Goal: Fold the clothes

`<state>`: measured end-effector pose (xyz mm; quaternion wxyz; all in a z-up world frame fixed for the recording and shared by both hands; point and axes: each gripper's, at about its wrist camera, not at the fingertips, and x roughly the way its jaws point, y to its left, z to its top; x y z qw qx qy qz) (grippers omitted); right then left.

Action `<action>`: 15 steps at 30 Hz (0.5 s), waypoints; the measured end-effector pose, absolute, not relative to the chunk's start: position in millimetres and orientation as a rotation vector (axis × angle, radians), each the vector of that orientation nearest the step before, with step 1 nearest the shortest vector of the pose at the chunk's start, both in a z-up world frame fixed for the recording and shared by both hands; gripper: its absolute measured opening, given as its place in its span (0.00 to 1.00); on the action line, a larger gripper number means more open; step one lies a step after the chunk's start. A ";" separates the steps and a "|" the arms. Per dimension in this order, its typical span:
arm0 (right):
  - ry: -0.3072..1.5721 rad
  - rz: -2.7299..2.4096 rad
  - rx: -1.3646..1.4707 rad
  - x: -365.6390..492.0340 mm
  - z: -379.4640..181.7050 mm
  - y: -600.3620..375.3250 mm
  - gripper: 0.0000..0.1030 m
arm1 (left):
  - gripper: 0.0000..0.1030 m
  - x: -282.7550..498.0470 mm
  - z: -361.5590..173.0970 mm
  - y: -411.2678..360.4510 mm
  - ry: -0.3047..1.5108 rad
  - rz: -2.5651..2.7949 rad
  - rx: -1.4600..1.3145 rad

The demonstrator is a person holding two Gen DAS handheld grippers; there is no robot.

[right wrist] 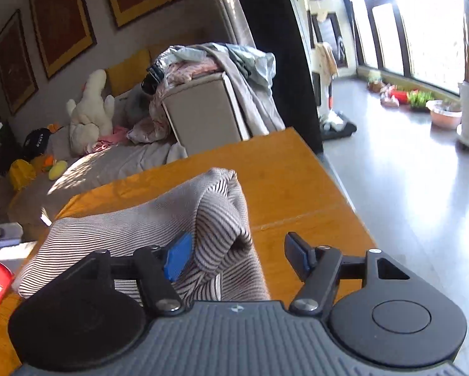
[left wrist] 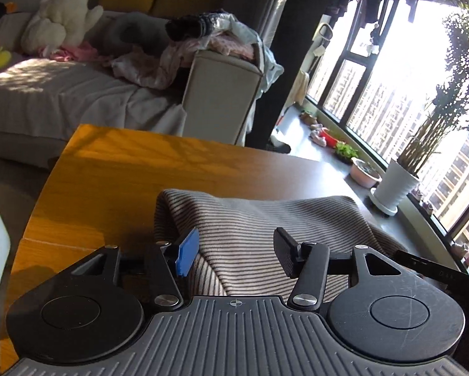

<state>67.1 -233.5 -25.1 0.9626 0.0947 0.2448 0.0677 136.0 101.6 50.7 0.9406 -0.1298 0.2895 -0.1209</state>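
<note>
Left wrist view, nearest first: left gripper (left wrist: 237, 252) at bottom centre, fingers spread. The blue pad (left wrist: 188, 256) lies at the left edge of the striped garment (left wrist: 265, 219); the black pad (left wrist: 286, 250) sits over the cloth's middle. Neither pad pinches the fabric, and whether the blue one touches it I cannot tell.

The garment lies folded on the wooden table (left wrist: 124, 169), lower centre of frame. Long axis runs left to right across the picture; the far folded edge faces up-frame and the stripes run roughly along the long axis. At the right edge, low, a black bar (left wrist: 438, 266) enters the frame; what it is I cannot tell.

Right wrist view: right gripper (right wrist: 239, 260) at bottom centre, fingers also spread. A bunched end of the striped garment (right wrist: 221, 206) humps up just beside the blue pad (right wrist: 178, 260), with the rest trailing to the lower left. The black pad (right wrist: 297, 258) stands clear over bare wooden table (right wrist: 297, 188).

Farther back: a sofa (left wrist: 77, 91) with a white plush toy (left wrist: 65, 15) at upper left, loose clothes heaped on its armrest (left wrist: 221, 94). White plant pot (left wrist: 394, 188) at right by the window.
</note>
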 end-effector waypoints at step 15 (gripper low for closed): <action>0.626 0.285 0.073 122.6 -48.9 -182.5 0.72 | 0.90 164.4 -14.2 63.9 0.786 -0.470 -0.375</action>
